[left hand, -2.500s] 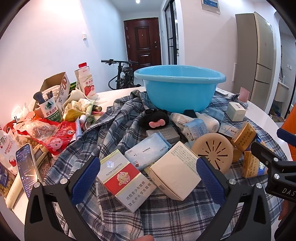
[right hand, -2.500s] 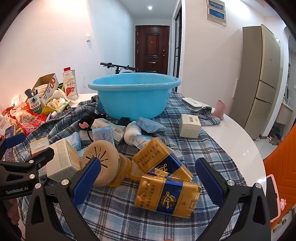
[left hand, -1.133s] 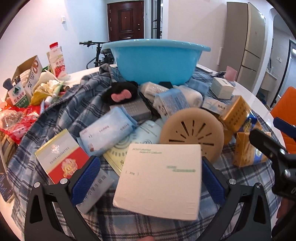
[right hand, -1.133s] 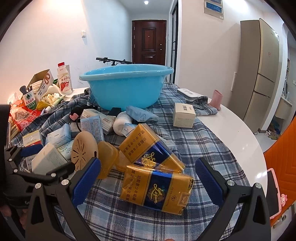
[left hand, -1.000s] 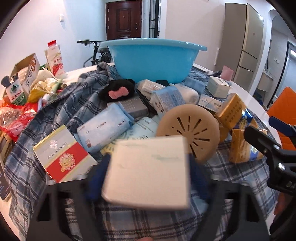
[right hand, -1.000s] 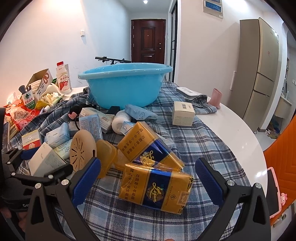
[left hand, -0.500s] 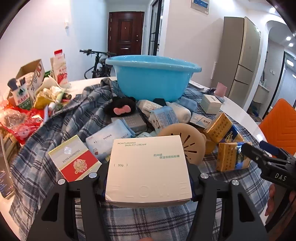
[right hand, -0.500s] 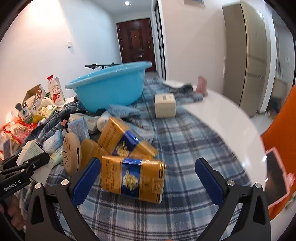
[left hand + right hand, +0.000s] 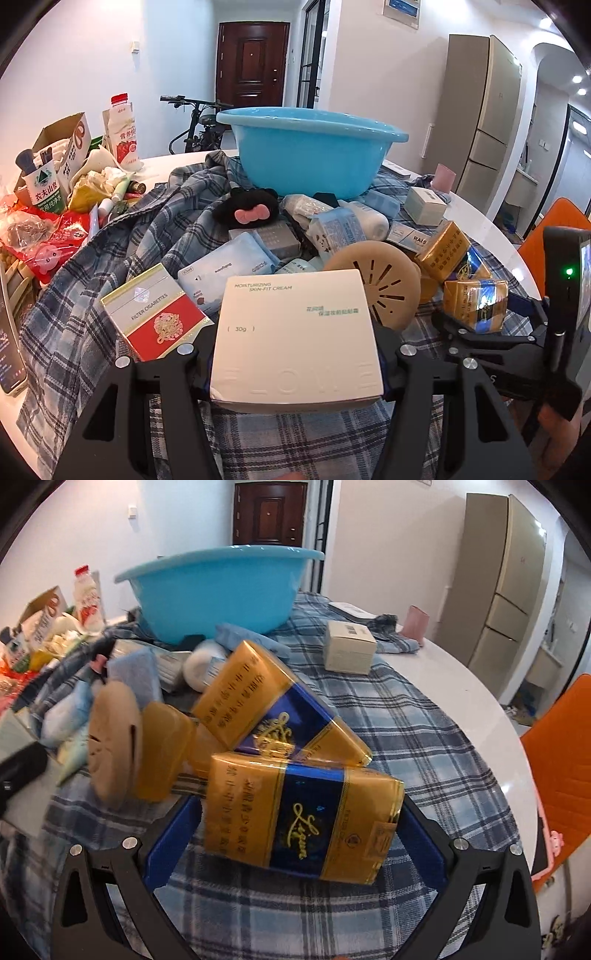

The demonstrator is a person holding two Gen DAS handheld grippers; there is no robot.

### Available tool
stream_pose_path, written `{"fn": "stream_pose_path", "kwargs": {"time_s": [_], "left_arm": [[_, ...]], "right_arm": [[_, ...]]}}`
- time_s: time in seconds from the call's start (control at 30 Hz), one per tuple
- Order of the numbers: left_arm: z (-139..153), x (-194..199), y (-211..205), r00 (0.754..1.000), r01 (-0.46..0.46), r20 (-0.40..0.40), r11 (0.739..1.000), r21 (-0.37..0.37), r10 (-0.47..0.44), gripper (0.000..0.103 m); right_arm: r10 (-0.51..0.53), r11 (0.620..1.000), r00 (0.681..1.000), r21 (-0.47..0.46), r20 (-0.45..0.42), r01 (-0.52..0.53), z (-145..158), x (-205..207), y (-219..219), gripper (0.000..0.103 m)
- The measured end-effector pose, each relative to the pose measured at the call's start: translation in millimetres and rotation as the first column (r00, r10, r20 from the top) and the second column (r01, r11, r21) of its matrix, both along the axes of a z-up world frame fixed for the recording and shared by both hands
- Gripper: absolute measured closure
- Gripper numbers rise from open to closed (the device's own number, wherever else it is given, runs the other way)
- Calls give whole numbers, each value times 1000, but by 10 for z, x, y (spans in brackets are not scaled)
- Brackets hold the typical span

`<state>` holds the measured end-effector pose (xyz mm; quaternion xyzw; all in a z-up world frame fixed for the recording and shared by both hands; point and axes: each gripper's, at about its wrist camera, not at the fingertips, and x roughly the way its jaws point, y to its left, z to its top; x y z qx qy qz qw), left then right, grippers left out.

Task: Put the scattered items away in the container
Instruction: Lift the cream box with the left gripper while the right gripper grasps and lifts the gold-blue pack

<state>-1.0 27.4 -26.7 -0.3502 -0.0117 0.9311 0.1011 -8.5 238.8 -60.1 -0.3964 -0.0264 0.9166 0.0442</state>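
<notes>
Left hand-held gripper (image 9: 295, 354) clamped on white cream box (image 9: 295, 332), lifted off cloth

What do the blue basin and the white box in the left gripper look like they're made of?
Blue basin: probably moulded plastic, smooth with a soft sheen and rolled rim. White box: likely matte cardboard, with printed text and crisp folded edges.

The basin (image 9: 312, 162) is smooth glossy blue plastic; the checked cloth (image 9: 424, 738) is soft woven fabric; the cream box (image 9: 295, 339) is matt card; the gold carton (image 9: 306, 808) wears shiny film.
</notes>
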Motion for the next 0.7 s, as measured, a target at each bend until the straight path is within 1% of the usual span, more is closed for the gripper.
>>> {"fn": "stream_pose_path", "kwargs": {"time_s": [0.1, 0.13, 0.33, 0.47, 0.6, 0.7], "left_arm": [[-10, -3, -5, 1000, -2, 2, 1000, 2, 2, 43], [-12, -6, -6, 1000, -2, 2, 1000, 5, 2, 43], [20, 23, 10, 1000, 8, -8, 1000, 9, -8, 43], [71, 33, -6, 1000, 4, -17, 1000, 13, -4, 43], [173, 20, -16, 999, 5, -38, 1000, 12, -5, 43], [297, -18, -22, 998, 14, -56, 1000, 20, -13, 43]], "right_arm": [[-7, 1000, 1000, -14, -5, 7, 0, 24, 47, 3], [-8, 1000, 1000, -13, -6, 7, -2, 32, 54, 11], [3, 1000, 1000, -4, -24, -3, 28, 84, 47, 11], [7, 1000, 998, -12, -58, -8, 140, 156, 56, 11], [19, 1000, 994, -21, -105, -21, 322, 212, 51, 11], [36, 999, 988, -24, -152, -40, 518, 224, 29, 11]]}}
